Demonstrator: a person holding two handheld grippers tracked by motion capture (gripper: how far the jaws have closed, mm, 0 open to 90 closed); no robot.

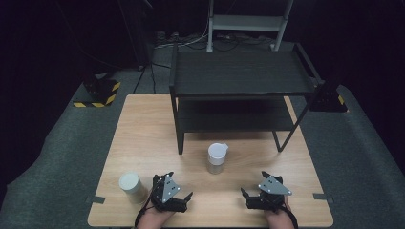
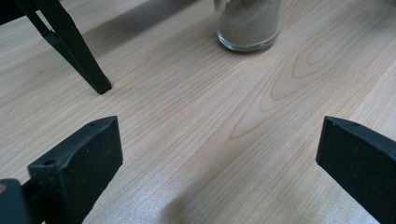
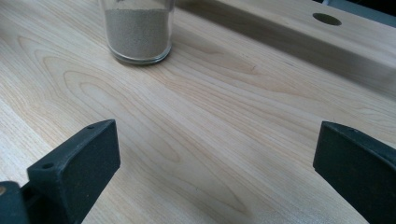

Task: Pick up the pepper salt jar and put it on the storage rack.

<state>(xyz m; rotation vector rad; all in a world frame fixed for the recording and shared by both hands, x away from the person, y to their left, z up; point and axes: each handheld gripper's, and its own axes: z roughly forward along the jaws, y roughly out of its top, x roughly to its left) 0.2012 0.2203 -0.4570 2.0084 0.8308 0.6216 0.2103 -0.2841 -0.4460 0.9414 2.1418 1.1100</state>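
Glass beaker (image 1: 217,158) with pour spout, part-filled with sand: likely heavy, rigid, slick, breakable; best gripped mid-wall. It stands ahead of and between the left gripper (image 1: 177,192) and right gripper (image 1: 253,192), both jaw pairs spread wide, holding nothing. Pale wooden table (image 1: 143,133); dark room, black shelf rack (image 1: 239,90) beyond.

No legible text or labels anywhere.

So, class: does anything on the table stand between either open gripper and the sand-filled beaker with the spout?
Nothing visible does. Bare wooden table lies between the left gripper and the beaker, and between the right gripper and it. The second cup stands off to the left, and the black shelf behind.
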